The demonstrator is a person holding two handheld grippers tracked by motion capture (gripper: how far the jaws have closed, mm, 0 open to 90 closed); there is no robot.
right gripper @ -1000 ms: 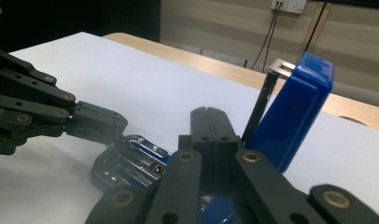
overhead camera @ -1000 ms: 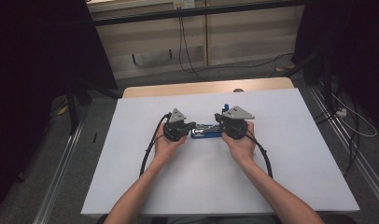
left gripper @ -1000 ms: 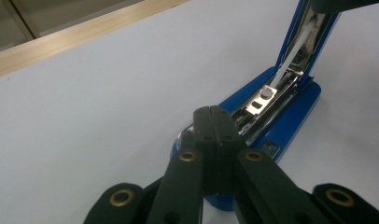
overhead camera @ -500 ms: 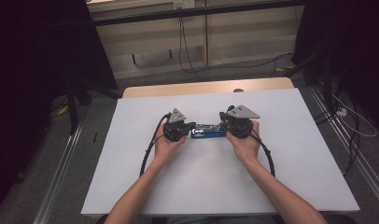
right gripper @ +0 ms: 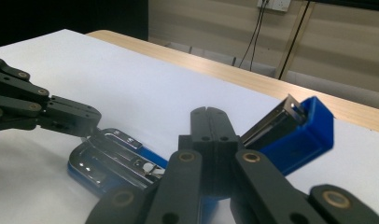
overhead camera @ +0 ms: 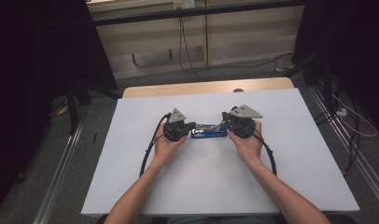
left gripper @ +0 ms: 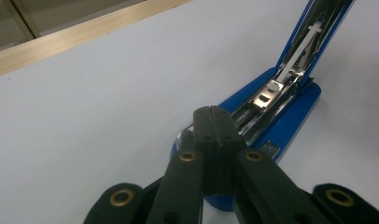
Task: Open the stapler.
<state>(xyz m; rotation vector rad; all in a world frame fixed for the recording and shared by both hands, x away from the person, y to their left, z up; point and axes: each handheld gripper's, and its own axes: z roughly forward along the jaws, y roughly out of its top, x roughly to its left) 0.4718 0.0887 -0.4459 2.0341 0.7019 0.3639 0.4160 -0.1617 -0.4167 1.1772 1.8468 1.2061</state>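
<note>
Stapler (overhead camera: 209, 131) lies at the middle of the white table (overhead camera: 290, 186), its long axis running from 9 to 3 o'clock, nothing else near it on the sheet. Its blue lid (right gripper: 297, 128) is swung up at the right end, the metal base (right gripper: 108, 158) bared. Left gripper (overhead camera: 190, 126), jaws closed together, meets its 9 o'clock end; right gripper (overhead camera: 224, 125), also closed, sits at 3 o'clock by the lid.

A blue stapler (overhead camera: 209, 132) with shiny silver metal inside lies on a plain white table cover (overhead camera: 215, 186) edged by pale wood (overhead camera: 201, 87), between two black grippers.
</note>
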